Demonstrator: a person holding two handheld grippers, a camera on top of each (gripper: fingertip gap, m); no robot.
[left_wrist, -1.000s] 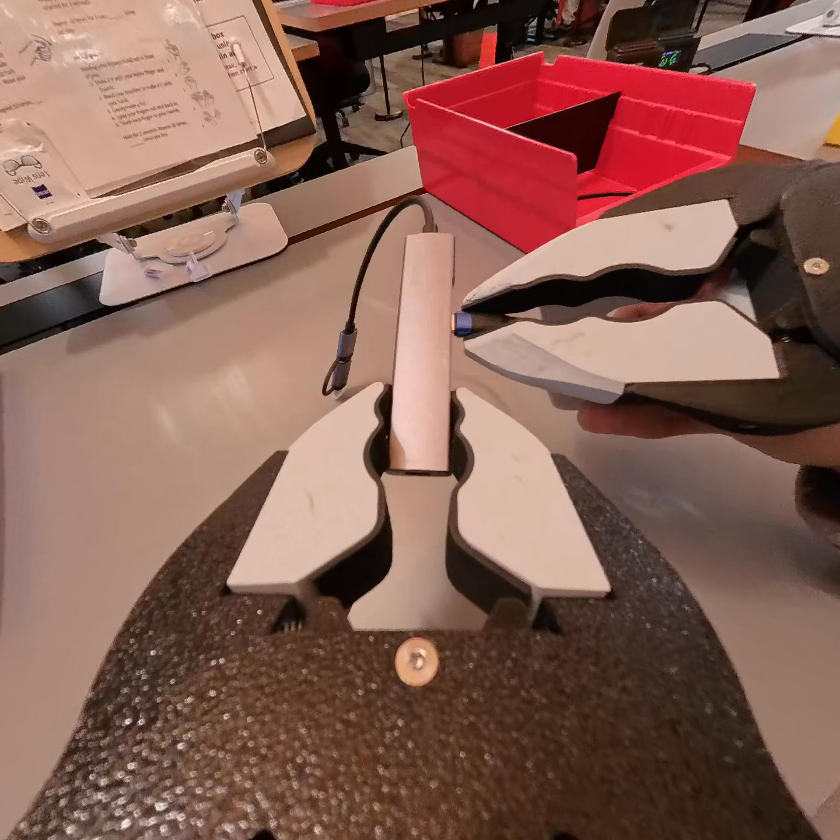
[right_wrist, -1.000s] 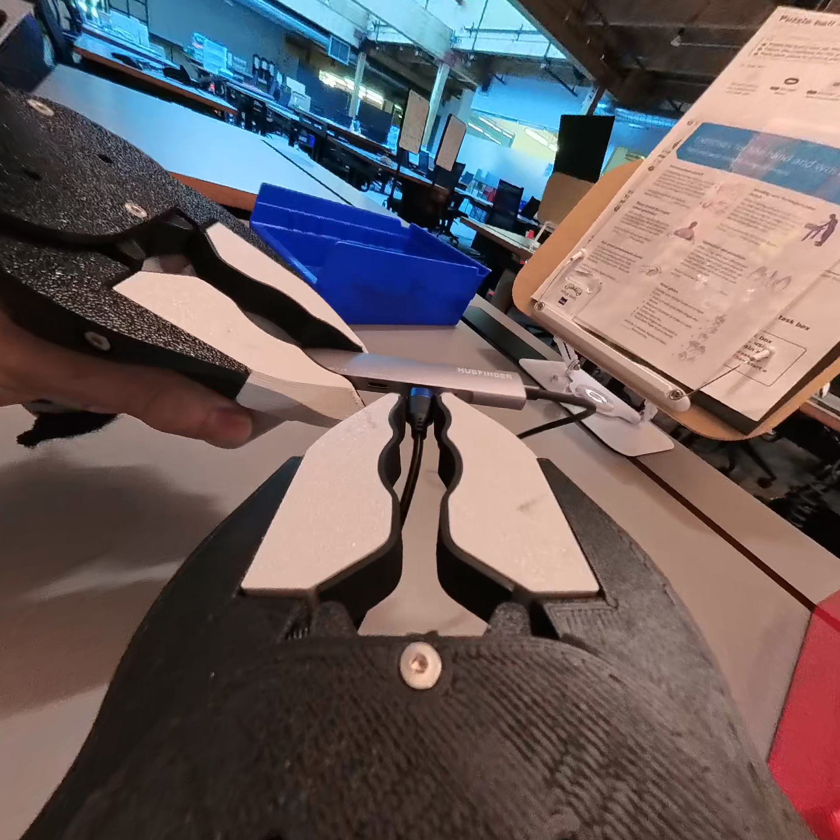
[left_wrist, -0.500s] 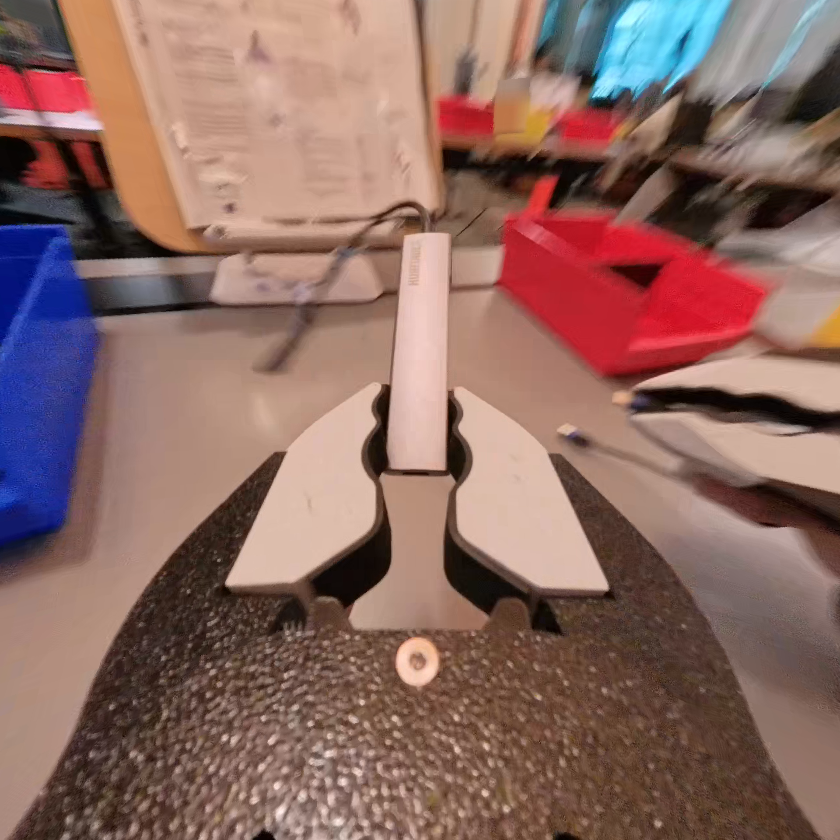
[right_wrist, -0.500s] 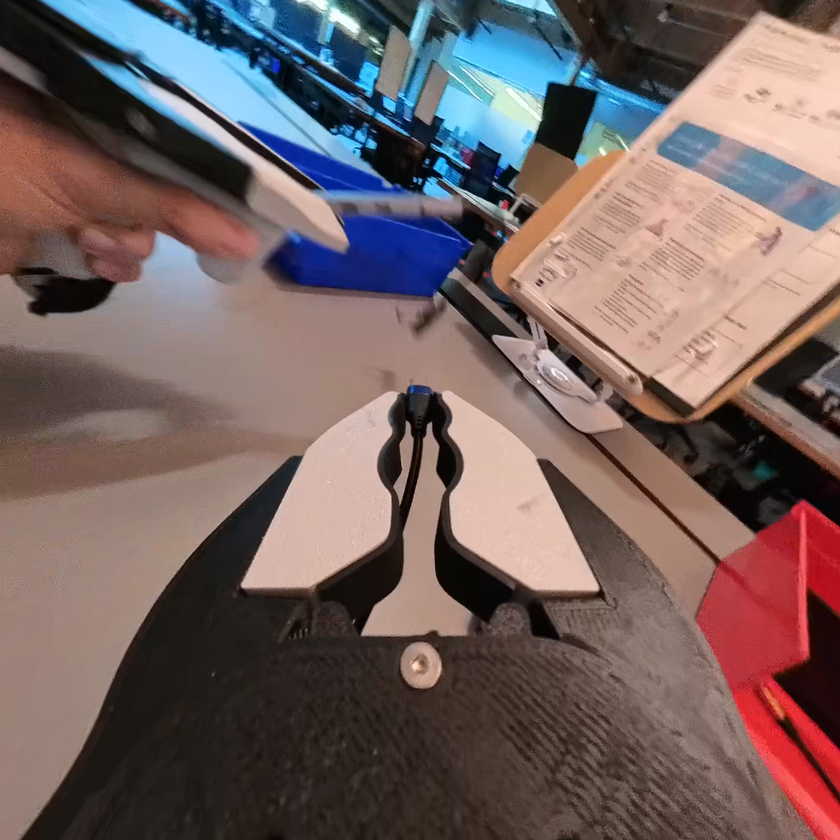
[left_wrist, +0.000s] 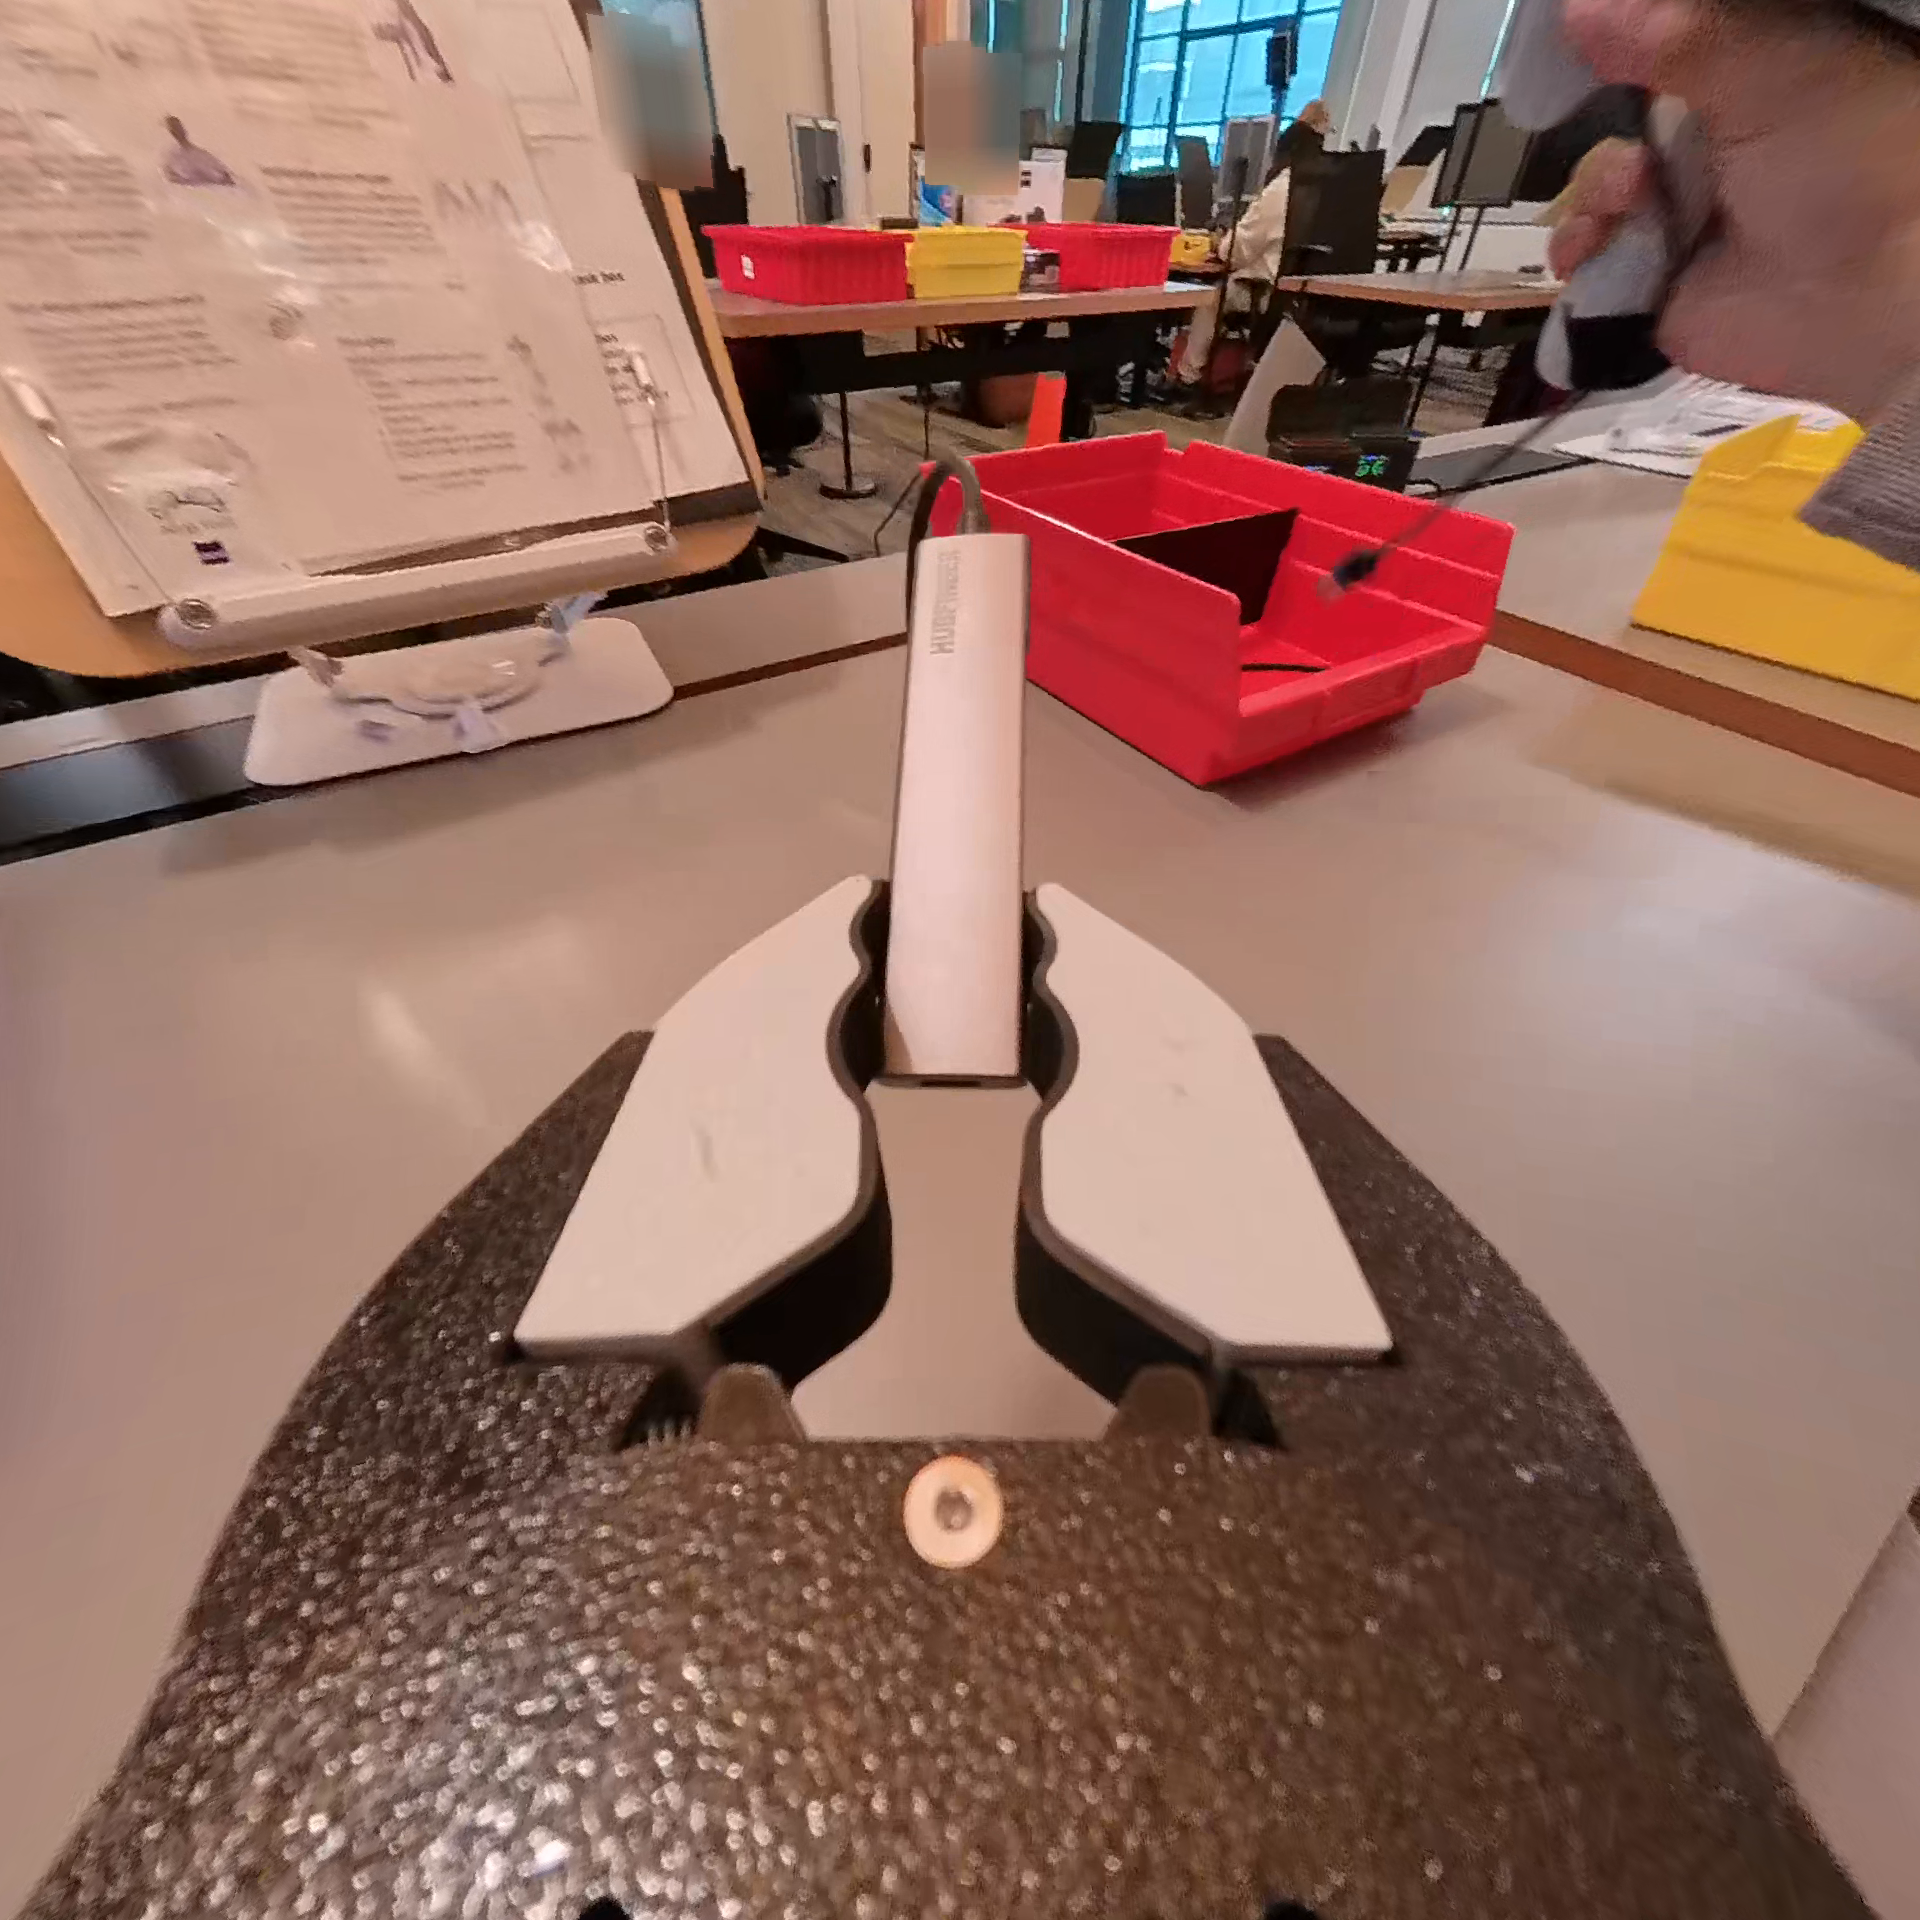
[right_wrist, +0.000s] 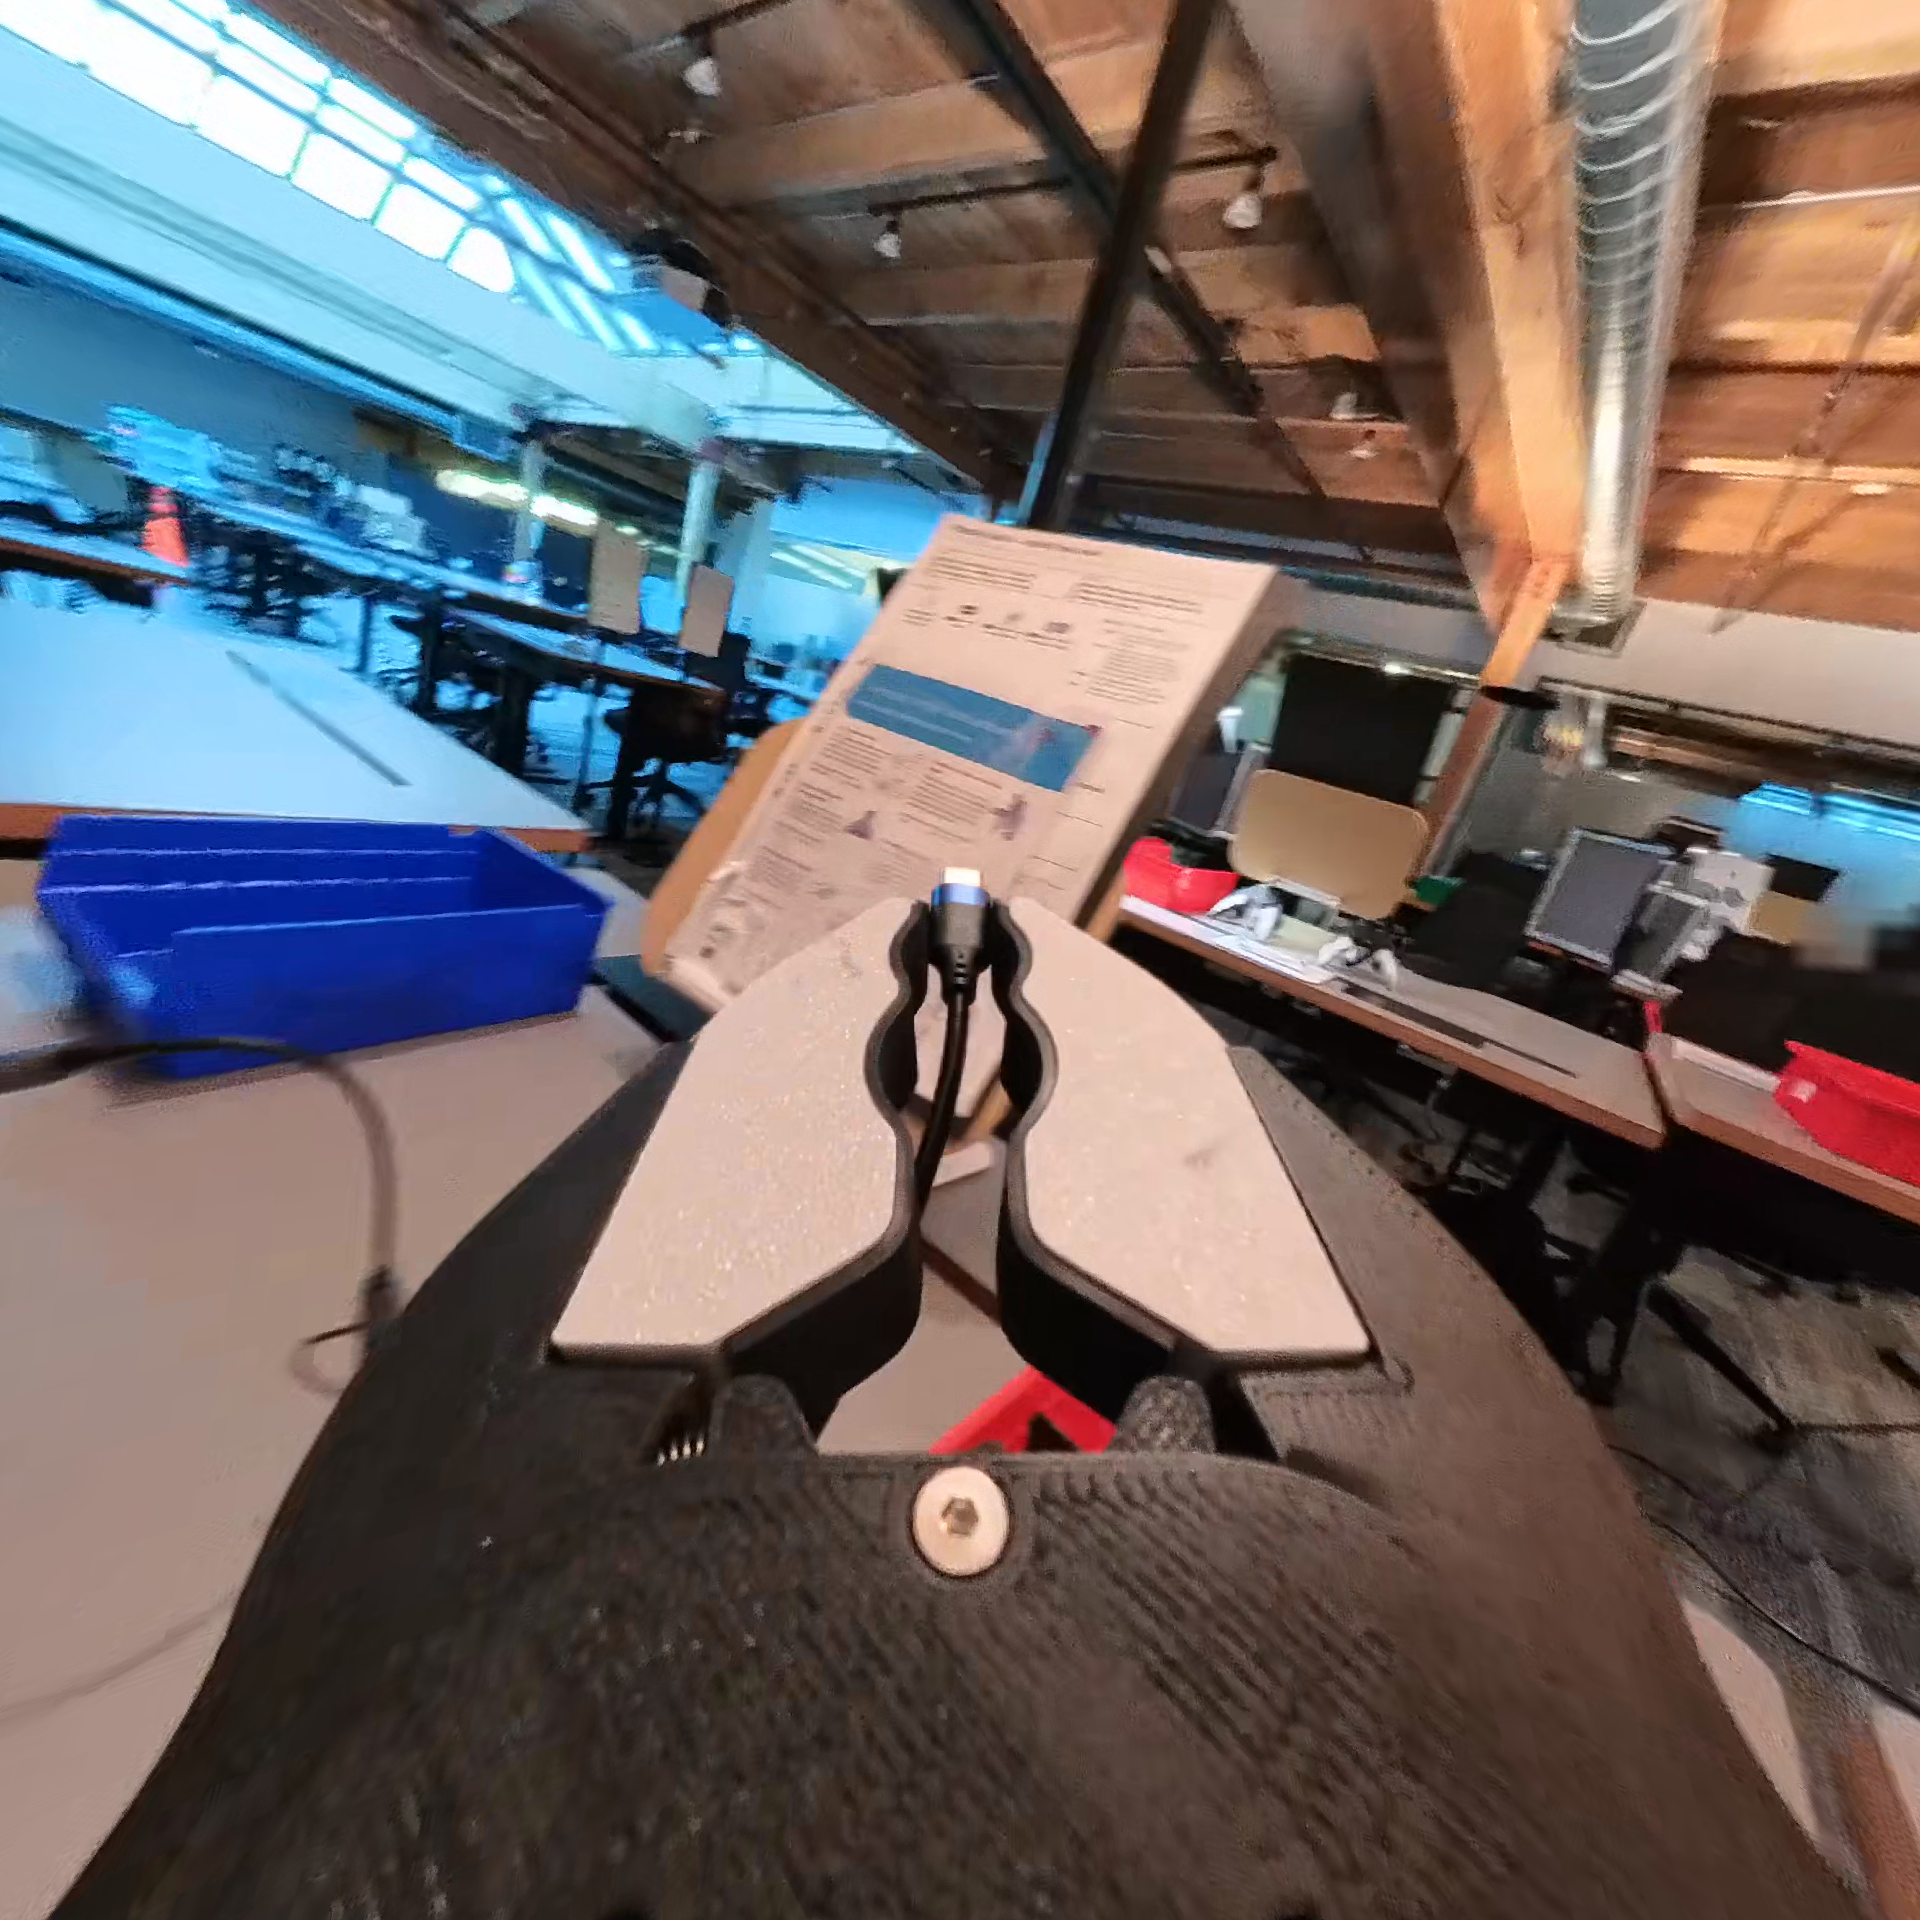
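My left gripper (left_wrist: 951, 909) is shut on the near end of a silver USB hub (left_wrist: 956, 790), which points forward above the grey table (left_wrist: 416, 1039). The hub's own dark cable (left_wrist: 951, 488) leaves its far end. My right gripper (right_wrist: 956, 920) is shut on a black cable just behind its blue-collared plug (right_wrist: 956, 899), which is held up in the air and free of the hub. In the left wrist view the hand (left_wrist: 1766, 208) holding it shows blurred at the upper right, with a cable end (left_wrist: 1351, 566) dangling over the red bin (left_wrist: 1226, 644).
A document stand (left_wrist: 343, 312) on a white base (left_wrist: 457, 696) stands at the back left. A yellow bin (left_wrist: 1787, 561) is to the right of the red bin. A blue bin (right_wrist: 312, 925) and a slack cable (right_wrist: 364, 1143) lie at the left of the right wrist view. My right fingertips sit around 30 centimetres from my left ones.
The plug has come out of the hub's side. My right gripper has lifted up and away with the cable. My left gripper has swung round, still holding the hub.
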